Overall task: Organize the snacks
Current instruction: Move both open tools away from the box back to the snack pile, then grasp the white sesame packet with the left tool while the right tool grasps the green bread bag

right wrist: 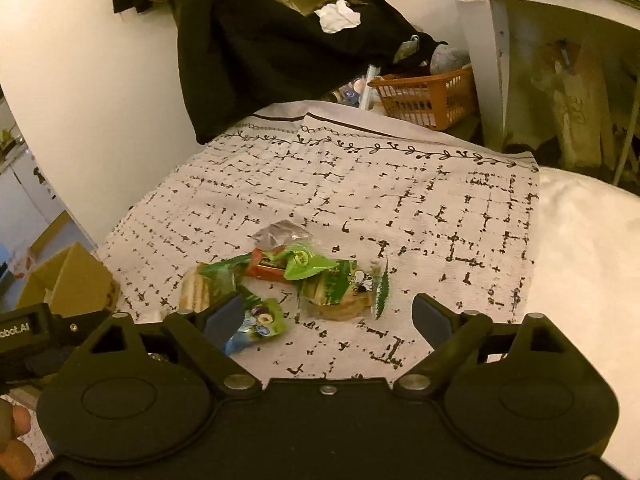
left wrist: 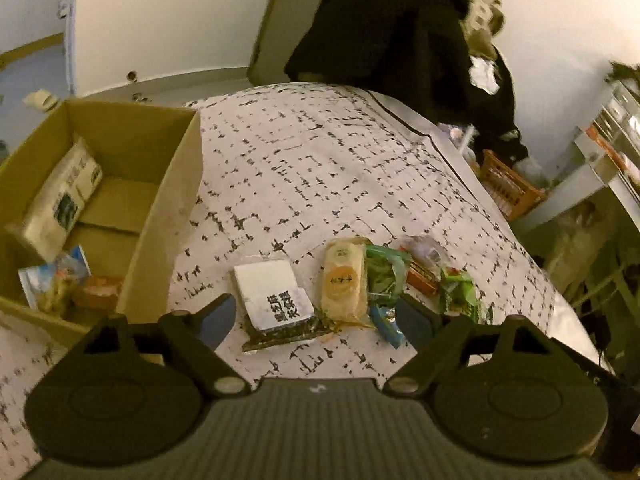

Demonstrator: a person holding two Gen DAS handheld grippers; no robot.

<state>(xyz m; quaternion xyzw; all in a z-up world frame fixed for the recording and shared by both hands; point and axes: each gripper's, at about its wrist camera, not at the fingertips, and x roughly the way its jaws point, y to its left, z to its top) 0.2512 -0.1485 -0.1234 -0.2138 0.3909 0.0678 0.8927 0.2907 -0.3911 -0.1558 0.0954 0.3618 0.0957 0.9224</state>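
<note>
Fingers (left wrist: 218, 322) apart, both grippers; white-label packet (left wrist: 274, 300) long axis toward camera

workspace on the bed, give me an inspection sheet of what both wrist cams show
surface: patterned cloth over a bed.
job's things: loose snack packets on the cloth; white-labelled packet and orange-labelled packet beside them; cardboard box at the left already holds some packets.
clutter: dark clothes piled at the far end.
grippers: left gripper open above the packets, empty; right gripper open, empty.
cables: nothing seen.
surroundings: orange basket, white wall, white shelf unit.
</note>
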